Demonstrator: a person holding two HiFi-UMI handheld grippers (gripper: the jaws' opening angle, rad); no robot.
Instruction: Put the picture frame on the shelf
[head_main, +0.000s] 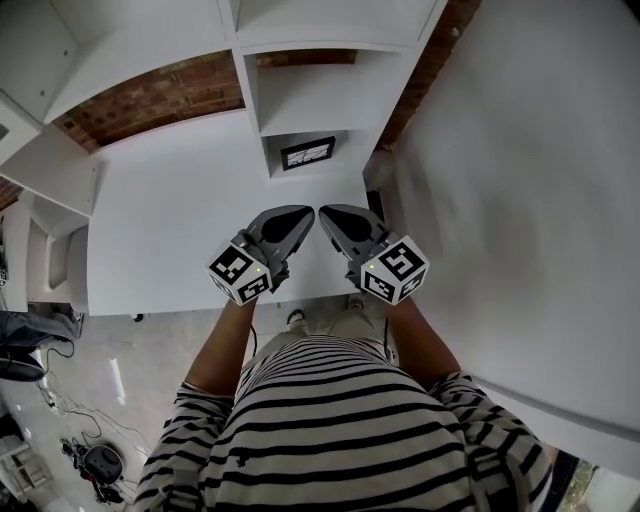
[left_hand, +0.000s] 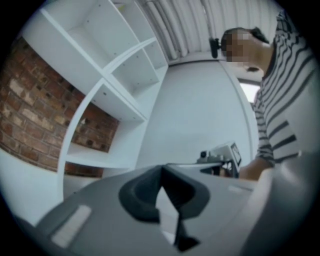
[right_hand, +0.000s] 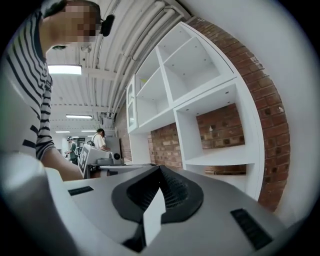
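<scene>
- Well, in the head view, where is the small dark rectangular picture frame (head_main: 308, 153)?
- It stands upright and faces outward in a low compartment of the white shelf unit (head_main: 250, 95), which is against the red brick wall (head_main: 160, 95). I judge that it is already placed.
- And the grippers?
- The grey left gripper (head_main: 298, 222) and the grey right gripper (head_main: 332, 220) hang side by side, well apart from the frame. Probably no holding is needed now.
- What does the left gripper view show?
- Its jaws are pressed together, with nothing between them.
- And the right gripper view?
- The same. The jaws are closed and empty, and they point along the shelves.
</scene>
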